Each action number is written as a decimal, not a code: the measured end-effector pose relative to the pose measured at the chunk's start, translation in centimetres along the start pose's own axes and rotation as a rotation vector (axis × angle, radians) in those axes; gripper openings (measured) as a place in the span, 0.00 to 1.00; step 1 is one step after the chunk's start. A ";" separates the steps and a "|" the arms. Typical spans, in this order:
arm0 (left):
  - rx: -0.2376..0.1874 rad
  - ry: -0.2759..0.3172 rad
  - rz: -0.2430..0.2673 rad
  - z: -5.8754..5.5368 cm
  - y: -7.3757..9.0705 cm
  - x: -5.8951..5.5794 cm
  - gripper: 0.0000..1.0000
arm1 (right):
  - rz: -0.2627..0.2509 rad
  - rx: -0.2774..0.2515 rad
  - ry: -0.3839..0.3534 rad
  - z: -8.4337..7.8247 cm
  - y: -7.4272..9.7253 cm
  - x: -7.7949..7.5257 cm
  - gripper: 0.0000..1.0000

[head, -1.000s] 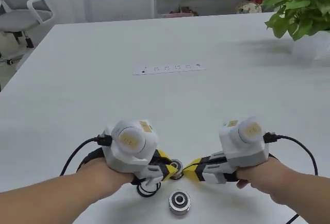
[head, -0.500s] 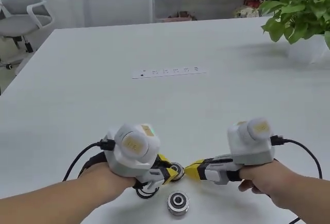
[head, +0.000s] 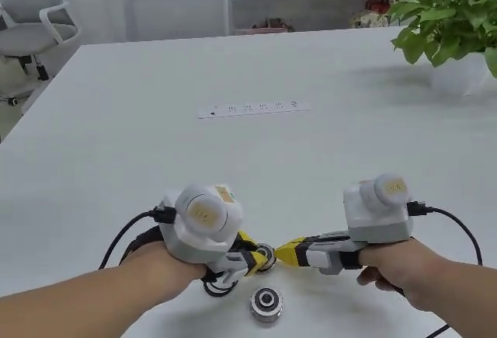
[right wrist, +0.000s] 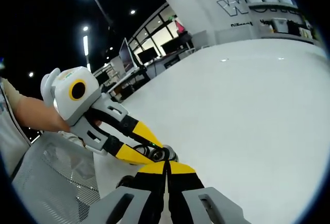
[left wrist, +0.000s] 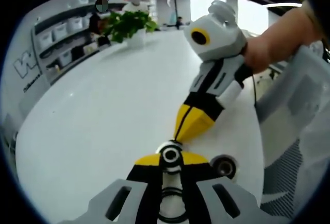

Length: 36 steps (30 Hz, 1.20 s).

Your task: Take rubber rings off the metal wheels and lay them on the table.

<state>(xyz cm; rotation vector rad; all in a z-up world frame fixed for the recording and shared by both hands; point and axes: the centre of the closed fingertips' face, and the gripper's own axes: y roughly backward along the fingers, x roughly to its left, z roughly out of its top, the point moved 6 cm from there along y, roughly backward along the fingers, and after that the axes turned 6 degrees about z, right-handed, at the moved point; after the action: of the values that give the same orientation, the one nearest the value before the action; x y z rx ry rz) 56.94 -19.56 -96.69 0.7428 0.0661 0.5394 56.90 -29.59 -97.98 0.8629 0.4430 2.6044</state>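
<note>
- The left tongs (head: 254, 260) are gripping a small metal wheel (head: 267, 255) low over the near edge of the tabletop (head: 248, 159); in the left gripper view, the yellow tips are clamping it from both sides.
- The right tongs (head: 281, 254) are closed, with their tips together. They are pointing at that wheel's rim from the other side. I cannot tell whether they are pinching any rubber.
- A dark band is showing around the held wheel in the left gripper view, so it seems its rubber ring is on.
- A loose black rubber ring (head: 217, 286) is lying on the tabletop just under the left tongs. A second wheel (head: 266, 305) is sitting near it, closer to the person.
- Judging from this, the step in hand is the peeling of the ring off the held wheel.
- The next move is calling for the right tips to catch the ring's edge and draw it off sideways while the left tongs are steadying the wheel. The ring then goes down beside the loose one.
</note>
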 end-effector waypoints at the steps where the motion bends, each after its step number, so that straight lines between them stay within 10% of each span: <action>1: 0.000 0.000 0.000 0.0 0.0 0.0 0.12 | 0.000 0.000 0.000 0.0 0.0 0.0 0.00; 36: 0.000 0.004 0.013 0.1 -0.1 -0.1 0.12 | 0.068 -0.015 0.027 0.6 -0.5 1.3 0.00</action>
<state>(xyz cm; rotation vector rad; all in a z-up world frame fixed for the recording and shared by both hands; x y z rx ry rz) 56.94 -19.72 -96.70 0.7424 0.0653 0.5531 56.45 -28.50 -97.09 0.8525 0.4073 2.6812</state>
